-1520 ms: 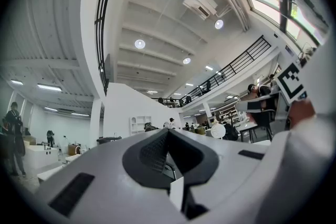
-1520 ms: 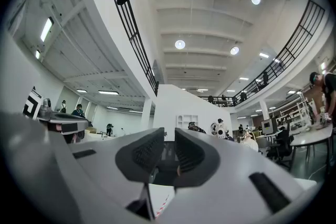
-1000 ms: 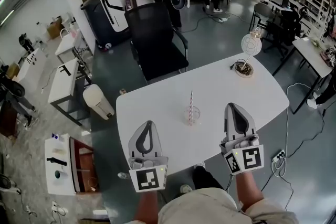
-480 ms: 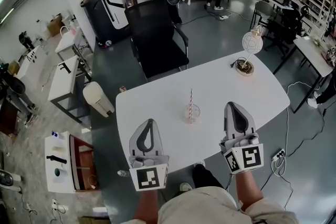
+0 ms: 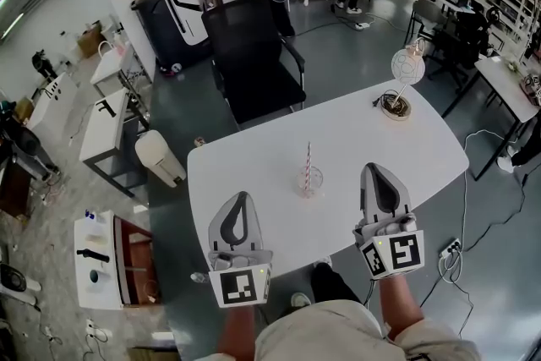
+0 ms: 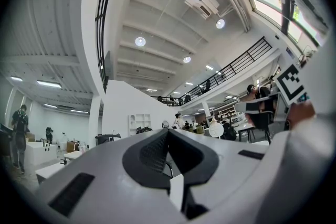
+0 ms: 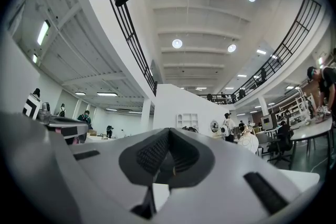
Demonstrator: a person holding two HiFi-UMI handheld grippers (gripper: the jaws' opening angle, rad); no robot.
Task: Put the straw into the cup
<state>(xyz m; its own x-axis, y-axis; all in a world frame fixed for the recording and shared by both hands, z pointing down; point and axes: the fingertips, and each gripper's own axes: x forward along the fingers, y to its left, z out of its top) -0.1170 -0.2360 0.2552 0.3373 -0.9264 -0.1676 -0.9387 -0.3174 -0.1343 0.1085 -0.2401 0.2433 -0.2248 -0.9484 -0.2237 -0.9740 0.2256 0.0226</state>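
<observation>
1. Desk [image 5: 406, 148]: white, rounded corners. It carries the cup near its middle and a small round-topped ornament [image 5: 397, 93] at its far right. Both grippers sit over its near edge.
2. Right gripper [image 5: 378, 173]: near right, pointing away from the person. In the right gripper view its jaws are pressed together, ribbed pads meeting, with nothing between them. The cup lies to its left, apart from it.
3. Left gripper [image 5: 241, 199]: near left, pointing the same way. In the left gripper view its jaws are likewise pressed together and empty. The cup lies to its right and somewhat farther out, apart from it.
4. Cup [image 5: 311, 182]: clear and upright, between the two grippers and touched by neither. Neither gripper is plainly the nearer.
5. Straw [image 5: 308, 158]: red-and-white striped, with its long axis upright. The lower end is inside the cup and the upper end rises well above the rim, away from both grippers.
6. Judgement: the straw already stands in the cup, so the task looks complete. Any further move would be a reach inward and forward with the jaws spread first.
</observation>
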